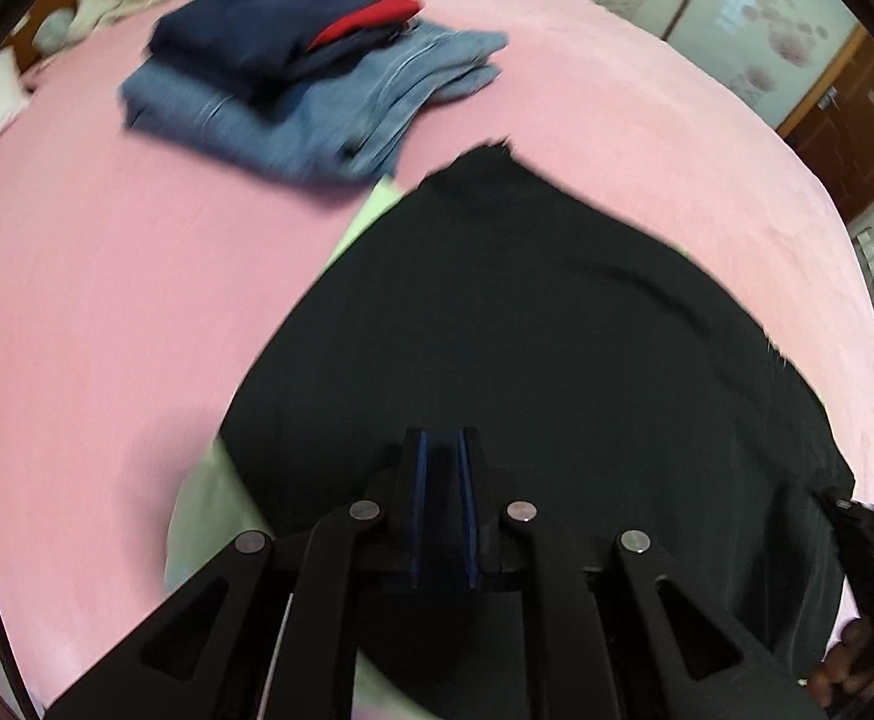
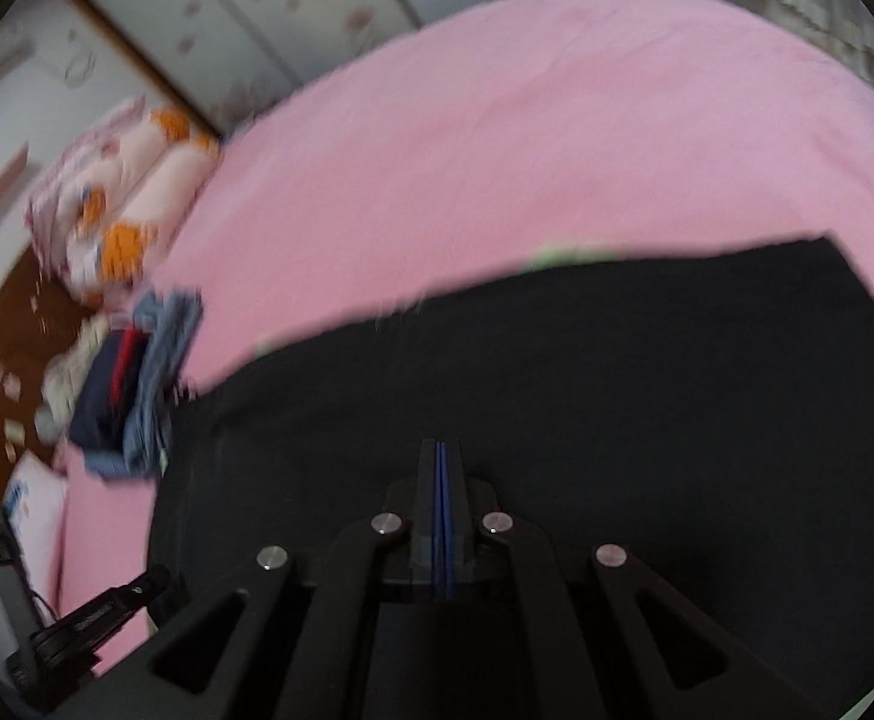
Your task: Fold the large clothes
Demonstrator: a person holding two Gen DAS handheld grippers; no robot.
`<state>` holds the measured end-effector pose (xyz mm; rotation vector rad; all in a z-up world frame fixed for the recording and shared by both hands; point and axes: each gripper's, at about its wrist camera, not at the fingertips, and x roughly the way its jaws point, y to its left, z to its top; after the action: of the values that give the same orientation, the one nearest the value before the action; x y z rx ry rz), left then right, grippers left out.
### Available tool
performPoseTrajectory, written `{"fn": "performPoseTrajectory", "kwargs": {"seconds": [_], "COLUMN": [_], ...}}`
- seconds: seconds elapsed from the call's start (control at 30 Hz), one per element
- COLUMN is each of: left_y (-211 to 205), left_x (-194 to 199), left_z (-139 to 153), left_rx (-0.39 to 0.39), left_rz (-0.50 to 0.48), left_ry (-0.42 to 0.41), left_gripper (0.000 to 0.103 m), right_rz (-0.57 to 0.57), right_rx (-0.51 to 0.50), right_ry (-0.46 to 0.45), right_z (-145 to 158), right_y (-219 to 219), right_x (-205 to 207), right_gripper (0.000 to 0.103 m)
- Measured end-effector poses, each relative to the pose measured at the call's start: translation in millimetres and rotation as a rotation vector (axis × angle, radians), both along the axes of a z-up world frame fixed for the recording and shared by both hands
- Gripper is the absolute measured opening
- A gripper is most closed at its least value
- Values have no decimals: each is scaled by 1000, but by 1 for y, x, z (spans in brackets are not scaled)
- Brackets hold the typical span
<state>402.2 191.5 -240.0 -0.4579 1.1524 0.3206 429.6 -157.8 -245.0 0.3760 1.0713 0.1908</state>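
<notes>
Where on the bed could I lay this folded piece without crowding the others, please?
Bare pink sheet lies between the black garment and the folded stack, and beyond the garment's far edge toward the wardrobe. The corner by the stack and pillows is crowded.

bed [image 1: 107,300]: pink sheet | on it: black garment [image 1: 527,330], jeans [image 1: 293,120] under folded navy top [image 1: 257,42], pillows [image 2: 113,198] at head
</notes>
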Motion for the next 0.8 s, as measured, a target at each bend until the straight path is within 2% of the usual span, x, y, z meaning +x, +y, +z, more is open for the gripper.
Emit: {"fn": "performPoseTrajectory", "kwargs": {"seconds": [0.13, 0.2, 0.27, 0.4, 0.43, 0.53, 0.6, 0.63, 0.7, 0.8], "left_y": [-1, 2, 5, 12, 13, 17, 20, 22, 28, 35], "left_x": [-64, -86, -103, -130, -135, -144, -150, -152, -151, -143], "left_z": [4, 2, -7, -24, -28, -28, -30, -31, -34, -45], "left_rx": [-61, -96, -145, -309, -343, -382, -402, -420, -466, -502], "left_rz": [62, 99, 133, 181, 185, 197, 222, 234, 235, 213], "left_ry": [30, 44, 66, 105, 95, 55, 32, 16, -21, -24], "left_gripper": [9, 9, 9, 16, 17, 22, 43, 47, 51, 56], "right_rz": [15, 9, 7, 15, 13, 21, 35, 39, 42, 49], "right_rx": [-9, -2, 11, 1, -7, -35, -46, -46, -43, -45], "right_ry": [114, 124, 122, 151, 157, 160, 159, 160, 161, 139], "right_z": [-26, -32, -32, -39, -40, -41, -40, -40, -41, -43], "right_y": [12, 10, 8, 9, 13, 16, 17, 17, 16, 16], "right_x": [-16, -25, -32, -32, -32, -30, -30, -31, -30, -33], "right_gripper": [0, 0, 0, 0, 0, 0, 0, 0, 0, 0]}}
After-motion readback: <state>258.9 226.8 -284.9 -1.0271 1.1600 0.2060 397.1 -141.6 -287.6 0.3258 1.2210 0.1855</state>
